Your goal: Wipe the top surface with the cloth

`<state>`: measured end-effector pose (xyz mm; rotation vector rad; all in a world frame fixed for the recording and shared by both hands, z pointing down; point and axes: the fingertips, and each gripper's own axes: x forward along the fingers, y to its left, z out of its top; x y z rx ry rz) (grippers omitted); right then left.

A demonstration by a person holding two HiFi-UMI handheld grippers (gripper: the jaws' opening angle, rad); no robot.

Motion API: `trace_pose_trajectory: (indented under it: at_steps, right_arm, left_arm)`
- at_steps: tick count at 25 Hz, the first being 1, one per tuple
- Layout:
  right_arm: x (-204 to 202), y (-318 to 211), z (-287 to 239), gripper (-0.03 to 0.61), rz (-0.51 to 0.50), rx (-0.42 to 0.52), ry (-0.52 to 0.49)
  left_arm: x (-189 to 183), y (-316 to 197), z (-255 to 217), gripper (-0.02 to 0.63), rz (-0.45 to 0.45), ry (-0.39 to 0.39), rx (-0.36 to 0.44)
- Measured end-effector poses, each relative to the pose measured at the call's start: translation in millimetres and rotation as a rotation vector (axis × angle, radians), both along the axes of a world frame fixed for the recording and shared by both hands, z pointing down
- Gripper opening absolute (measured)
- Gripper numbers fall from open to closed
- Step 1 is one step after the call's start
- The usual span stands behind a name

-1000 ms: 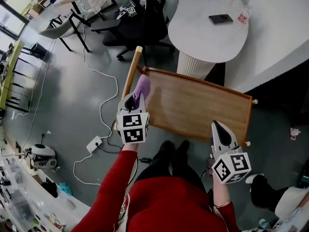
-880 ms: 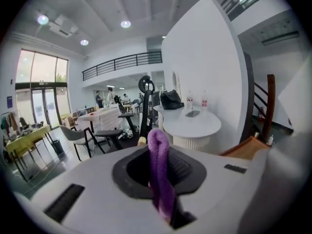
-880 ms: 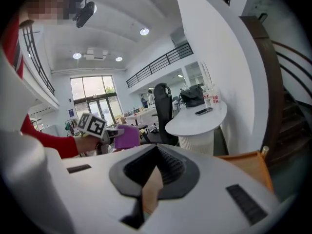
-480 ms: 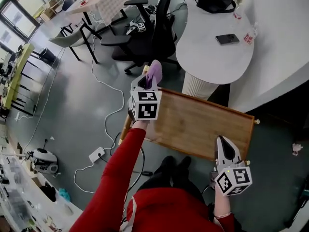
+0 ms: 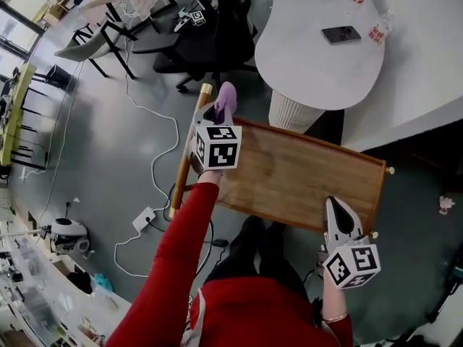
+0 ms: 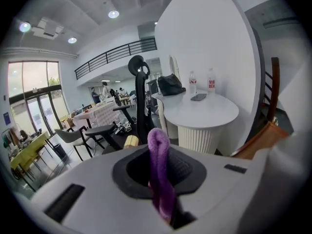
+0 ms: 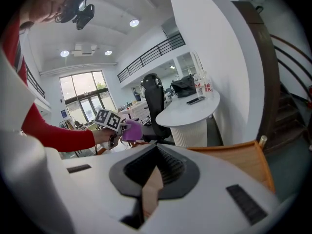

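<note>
The wooden top (image 5: 296, 176) with raised rims lies in the middle of the head view. My left gripper (image 5: 219, 114) is shut on a purple cloth (image 5: 226, 100) and is held over the top's far left corner, above the wood. In the left gripper view the cloth (image 6: 158, 155) stands up as a folded strip between the jaws of the left gripper (image 6: 160, 189). My right gripper (image 5: 337, 207) hovers at the top's near right edge, jaws together and holding nothing. The right gripper view shows that right gripper (image 7: 147, 191) above the wooden top (image 7: 229, 160).
A white rounded table (image 5: 318, 56) with a phone (image 5: 340, 33) stands just beyond the wooden top. A black office chair (image 5: 213, 35) is at the far left. A wooden pole (image 5: 188, 154) runs along the top's left side. A cable and power strip (image 5: 142, 215) lie on the floor.
My left gripper, with the cloth in it, has lifted from the left end of the top and moved toward the far left corner. The right gripper has stayed by the near right edge.
</note>
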<state>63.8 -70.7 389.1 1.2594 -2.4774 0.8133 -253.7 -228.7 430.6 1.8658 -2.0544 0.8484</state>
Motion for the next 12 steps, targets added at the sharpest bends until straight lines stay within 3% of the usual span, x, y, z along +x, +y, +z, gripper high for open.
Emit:
trace_pose_trajectory:
  at_steps: [5,12]
  right_arm:
    - [-1.8,1.3,5.8,0.005,-0.021,-0.034,0.002]
    - [-11.8,0.4,11.1,0.005,-0.047,-0.067,0.013]
  left_arm:
    - [5.5,31.7,47.8,0.050,-0.034,-0.061,-0.116]
    - [0.6,122.8,80.9,0.049,-0.164,0.049,-0.212]
